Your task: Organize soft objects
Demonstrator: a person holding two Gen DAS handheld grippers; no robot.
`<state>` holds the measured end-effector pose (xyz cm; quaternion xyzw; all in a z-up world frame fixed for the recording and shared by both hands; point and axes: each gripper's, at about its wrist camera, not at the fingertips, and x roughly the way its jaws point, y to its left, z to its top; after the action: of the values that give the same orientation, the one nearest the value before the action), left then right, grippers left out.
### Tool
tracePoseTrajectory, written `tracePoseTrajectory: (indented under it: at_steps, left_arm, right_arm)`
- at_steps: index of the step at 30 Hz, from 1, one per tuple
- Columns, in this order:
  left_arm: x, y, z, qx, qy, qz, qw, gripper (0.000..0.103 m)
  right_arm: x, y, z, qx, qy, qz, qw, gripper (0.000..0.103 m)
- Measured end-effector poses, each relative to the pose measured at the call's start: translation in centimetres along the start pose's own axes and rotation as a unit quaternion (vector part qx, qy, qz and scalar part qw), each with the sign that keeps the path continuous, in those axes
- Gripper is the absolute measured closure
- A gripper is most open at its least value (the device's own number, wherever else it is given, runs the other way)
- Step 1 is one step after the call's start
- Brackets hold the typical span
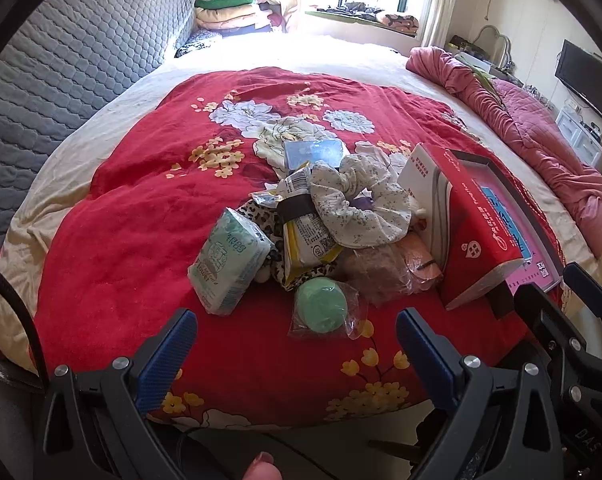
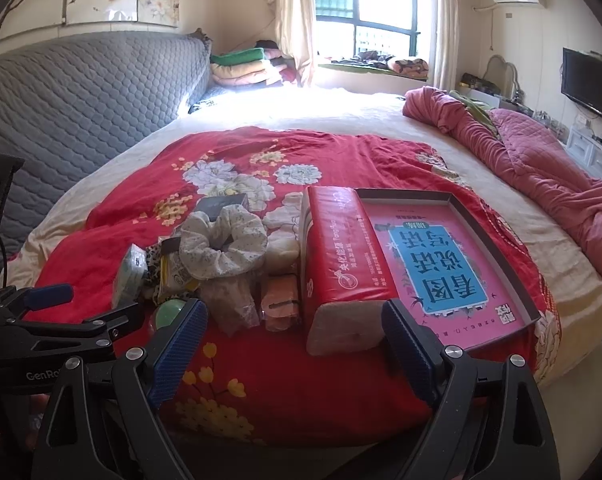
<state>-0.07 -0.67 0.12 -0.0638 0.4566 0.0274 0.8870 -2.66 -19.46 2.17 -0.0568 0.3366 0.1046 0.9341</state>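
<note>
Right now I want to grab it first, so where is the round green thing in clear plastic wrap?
The round green item in clear wrap lies on the red floral blanket, nearest the camera, just right of the pale green tissue pack.

Home bedroom: bed (image 2: 341, 112), probably dresser (image 2: 497, 76).

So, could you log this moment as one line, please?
left gripper: open, empty | right gripper: open, empty | red tissue pack: beside tray

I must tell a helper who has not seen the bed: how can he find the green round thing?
On the red flowered blanket lies a small pile of soft things beside a red tissue pack. At the pile's near edge, the green round thing sits in a clear plastic bag, the only round, plain green item there.
</note>
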Motion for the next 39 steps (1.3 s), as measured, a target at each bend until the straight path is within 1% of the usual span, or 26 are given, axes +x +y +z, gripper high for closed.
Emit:
tracePoseTrajectory:
  at_steps: [39]
  left_arm:
    - [0.09, 0.34, -0.04, -0.006, 0.003, -0.003, 1.0, 0.003]
  right_arm:
    - [0.21, 0.04, -0.26, -0.004, 0.001, -0.002, 1.0, 0.013]
